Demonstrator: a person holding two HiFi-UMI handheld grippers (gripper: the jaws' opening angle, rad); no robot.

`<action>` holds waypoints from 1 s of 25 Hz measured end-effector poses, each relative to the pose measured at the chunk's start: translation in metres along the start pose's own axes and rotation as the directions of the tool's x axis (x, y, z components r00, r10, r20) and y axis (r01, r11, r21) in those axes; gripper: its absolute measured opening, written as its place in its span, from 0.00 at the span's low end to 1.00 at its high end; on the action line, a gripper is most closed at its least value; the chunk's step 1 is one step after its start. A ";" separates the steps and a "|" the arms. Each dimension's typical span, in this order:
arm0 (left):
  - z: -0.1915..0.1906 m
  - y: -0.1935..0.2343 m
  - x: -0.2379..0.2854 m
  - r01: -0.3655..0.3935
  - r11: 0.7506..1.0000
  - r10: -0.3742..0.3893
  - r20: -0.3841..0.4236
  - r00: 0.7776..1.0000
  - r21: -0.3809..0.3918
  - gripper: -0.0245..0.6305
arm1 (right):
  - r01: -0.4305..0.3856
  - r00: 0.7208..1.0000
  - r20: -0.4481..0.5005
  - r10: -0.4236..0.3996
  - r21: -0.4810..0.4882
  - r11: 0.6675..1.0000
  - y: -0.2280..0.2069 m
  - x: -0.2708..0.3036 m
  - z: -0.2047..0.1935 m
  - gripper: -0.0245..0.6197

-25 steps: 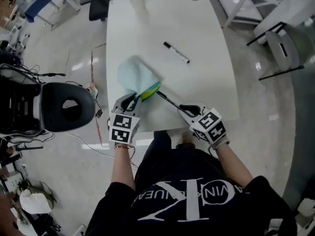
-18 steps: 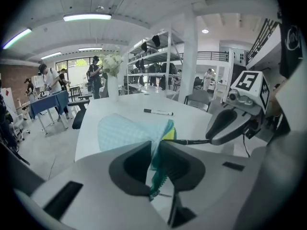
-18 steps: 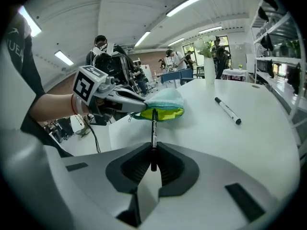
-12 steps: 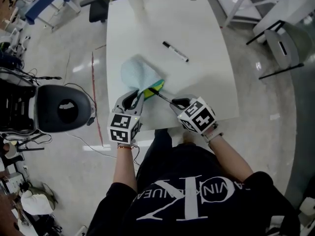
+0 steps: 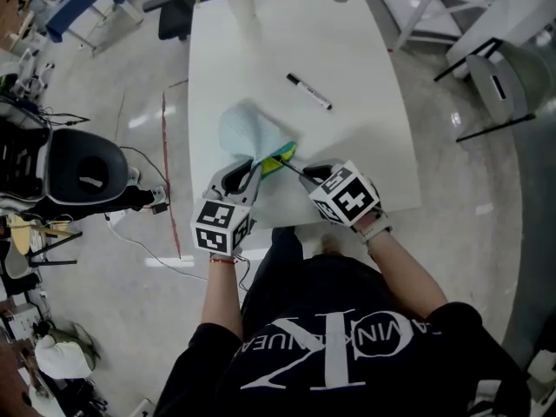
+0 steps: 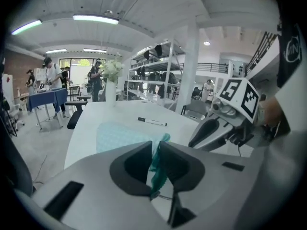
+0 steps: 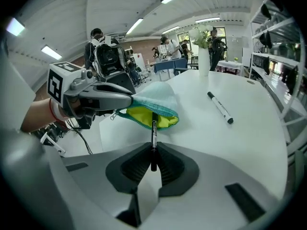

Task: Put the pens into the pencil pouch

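Now we have the right gripper [image 5: 311,173] closer to the pouch [image 5: 250,133] than a second ago, jaws clamped on a black pen [image 7: 153,137] whose tip has entered the yellow-lined mouth. Our left gripper [image 5: 248,168] is pinched nearly closed on the pouch's teal edge. The other pen [image 5: 310,92] lies apart, farther up the table [image 5: 365,146].

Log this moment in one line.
left gripper: shut on pouch edge | right gripper: shut on pen, tip at pouch mouth | second pen: lying on table
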State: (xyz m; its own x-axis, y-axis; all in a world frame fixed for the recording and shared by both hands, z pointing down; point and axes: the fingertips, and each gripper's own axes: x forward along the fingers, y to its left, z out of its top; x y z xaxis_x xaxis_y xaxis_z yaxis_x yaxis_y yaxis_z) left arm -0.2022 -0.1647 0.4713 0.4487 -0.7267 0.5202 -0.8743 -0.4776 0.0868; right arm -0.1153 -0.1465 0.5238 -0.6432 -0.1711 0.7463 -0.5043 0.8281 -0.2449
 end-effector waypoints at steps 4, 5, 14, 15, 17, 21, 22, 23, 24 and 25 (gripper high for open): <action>0.002 -0.013 0.004 0.024 0.992 -0.019 -0.039 0.999 0.120 0.11 | -0.002 1.000 -0.001 0.002 0.010 1.000 -0.001 0.004 0.006 0.11; 0.002 -0.017 0.005 0.036 0.990 -0.029 -0.047 0.998 0.138 0.11 | -0.002 1.000 0.009 0.002 0.018 1.000 -0.002 0.005 0.009 0.11; 0.013 -0.032 0.011 0.090 0.984 -0.085 -0.040 0.996 0.152 0.11 | -0.016 0.993 0.119 -0.002 0.153 0.988 -0.009 0.009 0.035 0.11; 0.015 -0.033 0.011 0.098 0.985 -0.095 -0.032 0.995 0.145 0.11 | -0.022 0.990 0.141 -0.004 0.183 0.983 -0.010 0.009 0.037 0.11; 0.018 -0.038 0.011 0.121 0.983 -0.119 -0.020 0.993 0.137 0.11 | -0.038 0.979 0.202 -0.011 0.237 0.971 -0.012 0.007 0.042 0.11; 0.020 -0.042 0.012 0.141 0.981 -0.140 -0.013 0.990 0.136 0.10 | -0.047 0.953 0.301 -0.031 0.251 0.967 -0.016 0.007 0.049 0.12; 0.020 -0.041 0.013 0.135 0.982 -0.134 -0.014 0.991 0.135 0.10 | -0.045 0.952 0.306 -0.032 0.240 0.970 -0.016 0.008 0.048 0.12; 0.019 -0.040 0.014 0.127 0.983 -0.126 -0.016 0.992 0.133 0.10 | -0.046 0.952 0.306 -0.027 0.227 0.973 -0.016 0.009 0.047 0.13; 0.018 -0.038 0.015 0.119 0.984 -0.118 -0.020 0.993 0.129 0.10 | -0.051 0.953 0.303 -0.017 0.216 0.975 -0.015 0.010 0.046 0.16; 0.017 -0.036 0.017 0.112 0.986 -0.110 -0.024 0.994 0.124 0.10 | -0.060 0.954 0.298 -0.004 0.205 0.977 -0.014 0.011 0.045 0.19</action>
State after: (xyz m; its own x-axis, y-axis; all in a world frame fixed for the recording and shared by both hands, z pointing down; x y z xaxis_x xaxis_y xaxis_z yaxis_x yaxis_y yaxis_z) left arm -0.1598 -0.1678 0.4624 0.5374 -0.6581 0.5274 -0.7887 -0.6136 0.0381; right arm -0.1409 -0.1837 0.5077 -0.7839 -0.3259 0.5285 -0.5720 0.7101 -0.4106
